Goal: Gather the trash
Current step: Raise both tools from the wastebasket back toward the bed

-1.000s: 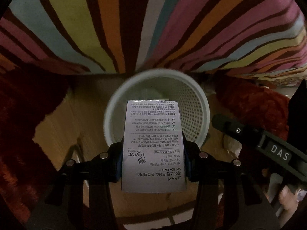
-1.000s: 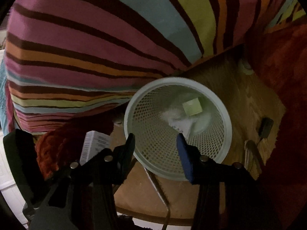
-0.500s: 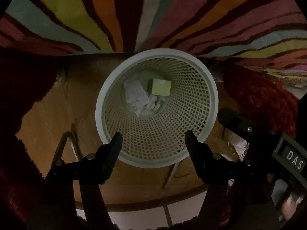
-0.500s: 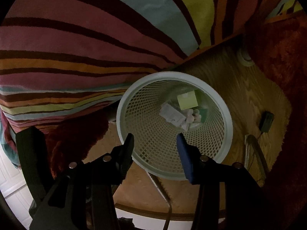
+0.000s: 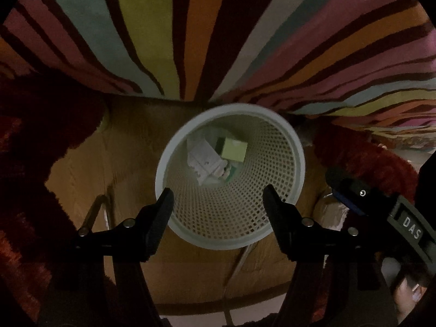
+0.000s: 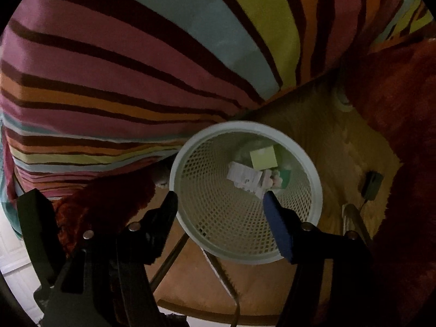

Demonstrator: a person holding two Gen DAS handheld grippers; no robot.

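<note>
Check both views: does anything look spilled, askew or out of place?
Nothing stands out. The trash, a white printed box and a yellow-green box, lies inside the mesh basket; none shows on the floor.

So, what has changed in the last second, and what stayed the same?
The left hand-held gripper let go of the white printed box, which now lies in the white mesh basket beside the yellow-green box; its jaws stand open and empty. The right hand-held gripper stayed open and empty above the basket, and the basket stayed on the floor.
</note>
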